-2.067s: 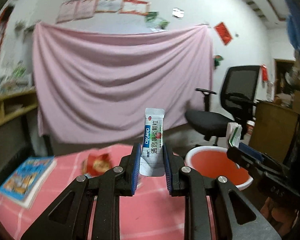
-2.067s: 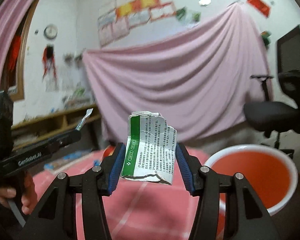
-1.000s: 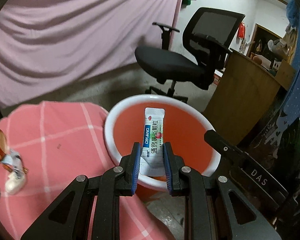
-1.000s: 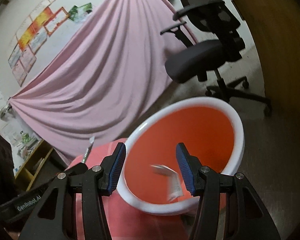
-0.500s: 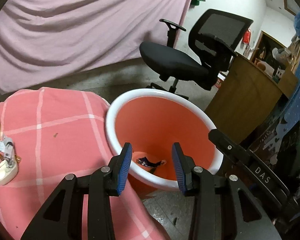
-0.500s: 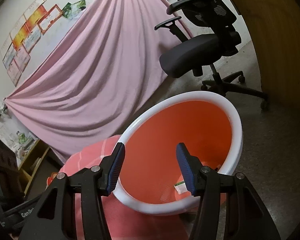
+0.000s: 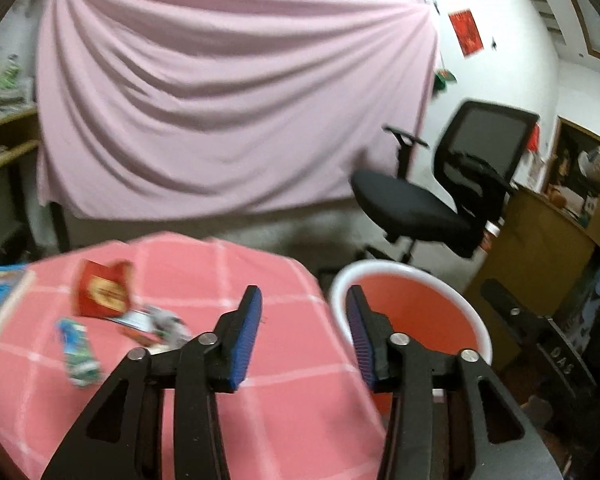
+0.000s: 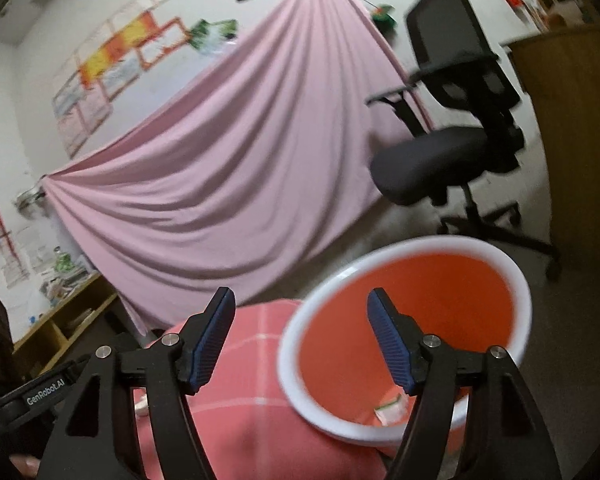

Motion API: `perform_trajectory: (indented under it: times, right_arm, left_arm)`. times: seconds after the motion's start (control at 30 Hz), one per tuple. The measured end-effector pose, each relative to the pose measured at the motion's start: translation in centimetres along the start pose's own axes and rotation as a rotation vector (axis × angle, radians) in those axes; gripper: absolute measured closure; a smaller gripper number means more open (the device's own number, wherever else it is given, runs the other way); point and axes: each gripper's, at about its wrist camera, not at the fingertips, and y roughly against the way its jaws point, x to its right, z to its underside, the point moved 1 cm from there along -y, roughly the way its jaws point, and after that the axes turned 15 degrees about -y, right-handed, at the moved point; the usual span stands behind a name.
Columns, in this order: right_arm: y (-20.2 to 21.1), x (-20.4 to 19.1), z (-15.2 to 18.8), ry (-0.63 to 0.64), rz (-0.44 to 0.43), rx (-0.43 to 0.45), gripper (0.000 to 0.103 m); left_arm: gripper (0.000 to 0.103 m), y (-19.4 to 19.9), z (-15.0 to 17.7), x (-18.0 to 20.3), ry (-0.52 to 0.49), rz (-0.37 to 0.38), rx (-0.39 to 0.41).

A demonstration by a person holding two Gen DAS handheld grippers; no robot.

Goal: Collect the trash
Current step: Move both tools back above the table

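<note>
Both tongs, left (image 7: 304, 334) and right (image 8: 300, 340), opening empty; angled slightly downward.

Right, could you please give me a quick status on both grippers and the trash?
Left gripper and right gripper empty, jaws opening. Wrappers on pink checked tablecloth. Orange bin clear.

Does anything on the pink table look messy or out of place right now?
Yes: loose trash lies on the pink tablecloth, a red snack bag, a blue-green wrapper and crumpled wrappers, not yet in the orange bin.
</note>
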Motion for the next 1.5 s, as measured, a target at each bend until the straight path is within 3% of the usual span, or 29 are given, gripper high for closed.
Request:
perform_trajectory:
  times: [0.13, 0.2, 0.27, 0.3, 0.37, 0.8, 1.03, 1.13, 1.37, 1.5]
  right_arm:
    - [0.5, -2.5, 0.7, 0.033, -0.033, 0.048, 0.016]
    - [0.6, -3.8, 1.2, 0.05, -0.056, 0.072, 0.001]
    - [0.9, -4.9, 1.8, 0.066, -0.089, 0.096, 0.0]
    - [0.9, -5.4, 2.0, 0.075, -0.099, 0.103, 0.0]
    - [0.9, -6.6, 2.7, 0.111, -0.114, 0.114, 0.0]
    - [-0.7, -12.5, 8.0, 0.357, -0.188, 0.094, 0.0]
    - [-2.9, -14.8, 11.4, 0.536, -0.183, 0.013, 0.0]
    - [-4.2, -15.1, 12.0, 0.559, -0.172, -0.046, 0.0]
    - [-7.6, -14.0, 11.4, 0.481, -0.138, -0.186, 0.001]
    - [-9.5, -13.9, 11.4, 0.465, -0.14, -0.288, 0.019]
  left_arm:
    - [0.046, 2.9, 1.1, -2.3, 0.017, -0.091, 0.061]
    - [0.028, 4.5, 2.0, -3.5, 0.042, -0.14, 0.097]
    - [0.009, 5.9, 2.9, -4.9, 0.073, -0.184, 0.133]
    - [0.006, 6.6, 3.3, -5.6, 0.089, -0.212, 0.154]
    - [0.004, 8.0, 4.3, -7.0, 0.115, -0.256, 0.198]
    - [0.004, 13.4, 10.3, -12.3, 0.117, -0.455, 0.29]
    - [0.004, 13.1, 10.8, -14.1, 0.114, -0.477, 0.284]
    - [0.004, 12.1, 10.6, -14.9, 0.098, -0.489, 0.254]
    - [0.004, 9.1, 10.6, -17.0, 0.135, -0.416, 0.128]
    - [0.004, 7.3, 10.3, -17.5, 0.153, -0.37, 0.052]
